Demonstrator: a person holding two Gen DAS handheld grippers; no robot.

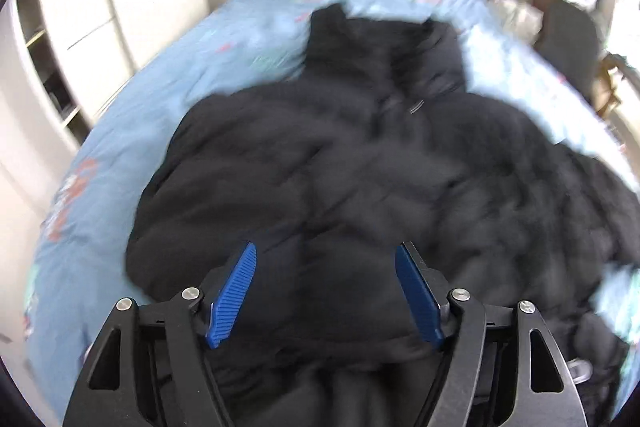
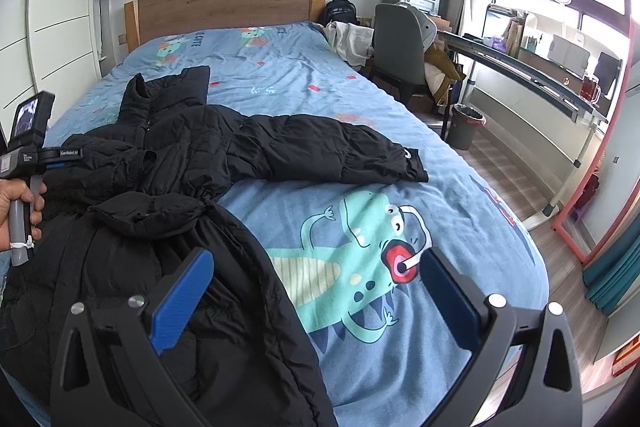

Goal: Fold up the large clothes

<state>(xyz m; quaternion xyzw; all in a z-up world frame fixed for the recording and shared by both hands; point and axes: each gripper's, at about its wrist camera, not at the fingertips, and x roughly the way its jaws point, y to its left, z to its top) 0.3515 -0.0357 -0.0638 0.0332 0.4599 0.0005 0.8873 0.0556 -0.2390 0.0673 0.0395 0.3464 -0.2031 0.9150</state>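
One black coat (image 2: 192, 163) lies on the bed (image 2: 460, 195), on a blue cover w/ a green dinosaur print (image 2: 352, 267). It sits toward the left side of the bed in the right wrist view, collar toward the wooden headboard (image 2: 224, 7). One sleeve (image 2: 336, 151) is stretched out flat to the right, its cuff near the dinosaur's head. The other sleeve (image 2: 148, 211) is folded across the coat body.

Left gripper (image 1: 325, 291) hangs over the lower part of the coat (image 1: 320, 167), pointing down at it — jaws apart, nothing between the blue pads (image 1: 232, 297); that view is blurred. A hand (image 2: 18, 207) holds its handle at the left edge of the right wrist view.

Right gripper (image 2: 316, 303) is wide open and holds nothing; its left pad is above the coat hem, its right pad above bare cover.

Beside the bed on the right: a grey chair (image 2: 400, 43), a bin (image 2: 464, 127) — and a long desk (image 2: 540, 75) under the window.
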